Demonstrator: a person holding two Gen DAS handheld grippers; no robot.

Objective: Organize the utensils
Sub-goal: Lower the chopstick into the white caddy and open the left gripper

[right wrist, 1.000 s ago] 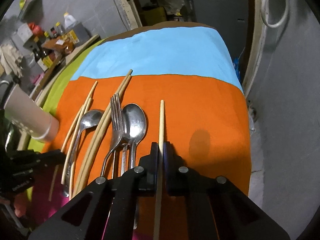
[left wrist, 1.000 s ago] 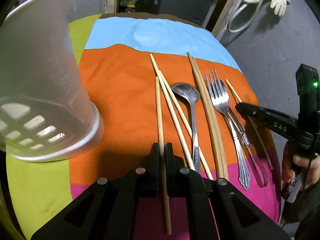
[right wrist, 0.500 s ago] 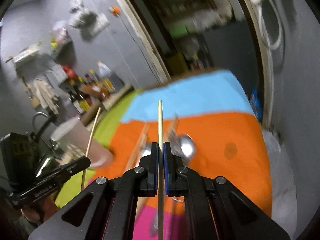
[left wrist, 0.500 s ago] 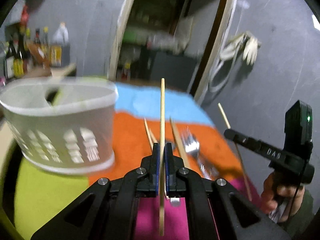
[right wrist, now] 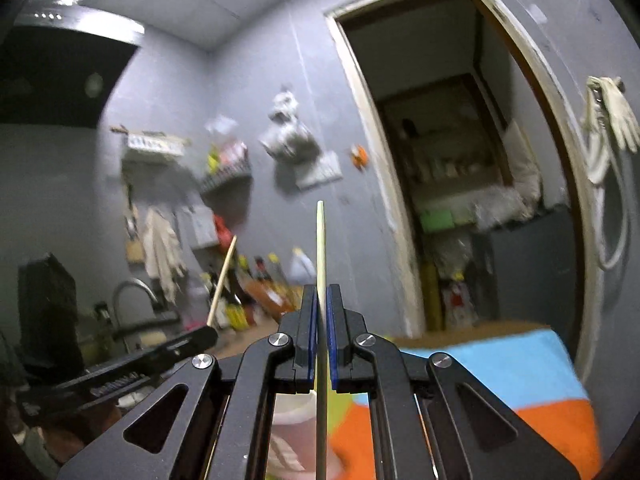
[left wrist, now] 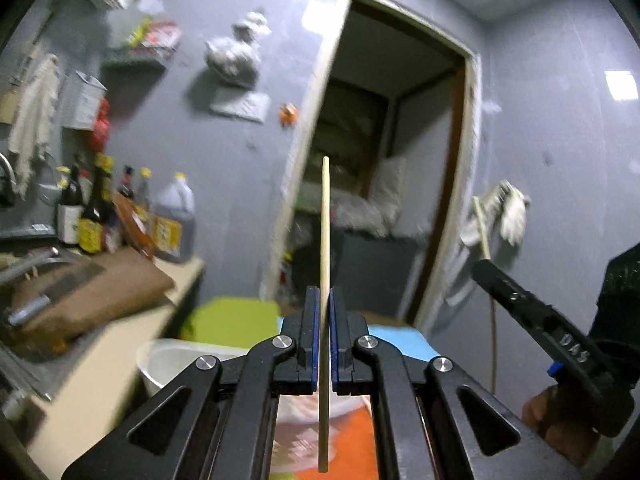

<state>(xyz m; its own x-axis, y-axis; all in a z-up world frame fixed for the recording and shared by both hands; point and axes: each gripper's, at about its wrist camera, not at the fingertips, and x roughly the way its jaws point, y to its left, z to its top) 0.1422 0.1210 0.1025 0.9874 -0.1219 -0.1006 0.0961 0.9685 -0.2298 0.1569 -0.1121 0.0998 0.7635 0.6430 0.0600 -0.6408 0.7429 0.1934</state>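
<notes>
Wooden chopstick upright, left gripper clamping | second chopstick, right gripper clamping

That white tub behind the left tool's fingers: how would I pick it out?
Start at the wooden counter along the left wall, under the row of sauce bottles. Just right of it, by the colourful cloth, sits the white holder, partly hidden behind the left gripper. It is the only pale, round, open-topped container there.
</notes>
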